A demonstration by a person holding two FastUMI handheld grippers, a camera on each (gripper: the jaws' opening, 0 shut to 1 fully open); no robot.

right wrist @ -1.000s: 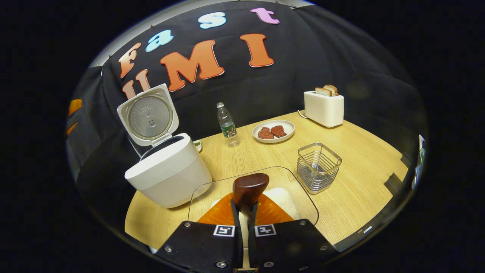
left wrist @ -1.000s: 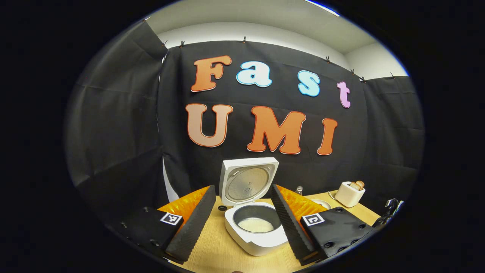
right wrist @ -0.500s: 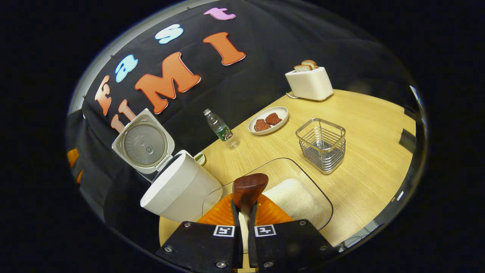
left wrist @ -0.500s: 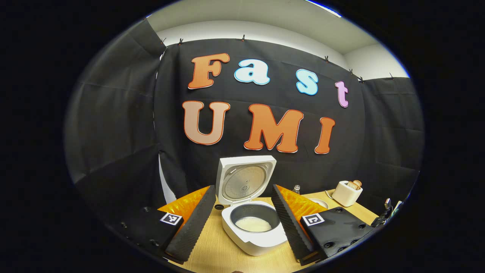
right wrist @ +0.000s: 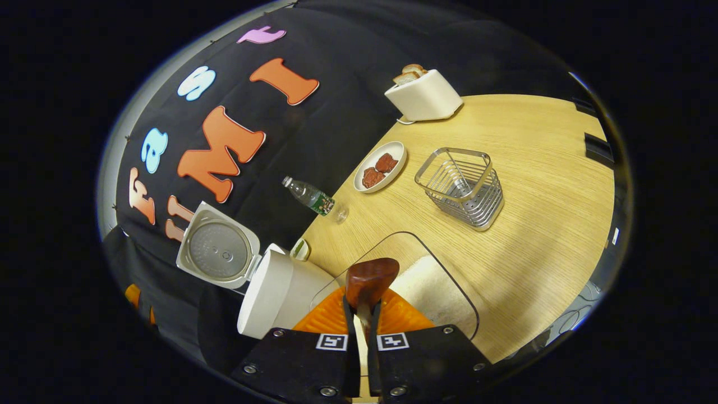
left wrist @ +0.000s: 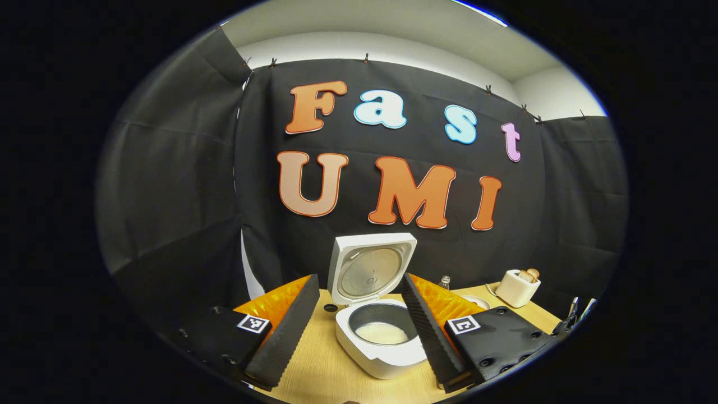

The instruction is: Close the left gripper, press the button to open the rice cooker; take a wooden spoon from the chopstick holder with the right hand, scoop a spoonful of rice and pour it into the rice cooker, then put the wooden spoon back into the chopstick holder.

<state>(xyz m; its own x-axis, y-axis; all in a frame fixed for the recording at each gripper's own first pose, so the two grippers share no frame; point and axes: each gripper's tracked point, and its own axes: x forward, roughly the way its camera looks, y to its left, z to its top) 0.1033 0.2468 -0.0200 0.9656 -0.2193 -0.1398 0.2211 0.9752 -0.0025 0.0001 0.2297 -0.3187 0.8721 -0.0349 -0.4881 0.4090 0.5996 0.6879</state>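
1. The light wooden table (right wrist: 538, 185) ran up against the black cloth wall (left wrist: 168, 168), and above the cloth a white wall and ceiling (left wrist: 392, 33) showed in the left gripper view
2. The left gripper (left wrist: 359, 331) hovered with its fingers spread wide and nothing between them; the white rice cooker (left wrist: 381, 348) stood beyond the gap, its lid (left wrist: 371, 269) upright and rice (left wrist: 381, 333) lying in the dark inner pot
3. The right gripper (right wrist: 362, 331) was clamped on the handle of the wooden spoon (right wrist: 370, 278), fingers nearly together; its view was rolled, so the table looked steeply tilted
4. The spoon bowl hung over a clear glass tray (right wrist: 392, 247) holding a heap of white rice (right wrist: 432, 289), just beside the rice cooker (right wrist: 275, 292)
5. The wire chopstick holder (right wrist: 461, 188) stood near the tray, apart from it
6. Farther back stood a plate (right wrist: 359, 180) with 2 reddish pieces, a plastic water bottle (right wrist: 311, 196) and a white toaster (right wrist: 423, 98) with bread slices in it
7. A small dish (right wrist: 300, 249) sat close behind the cooker; its contents were too small to tell
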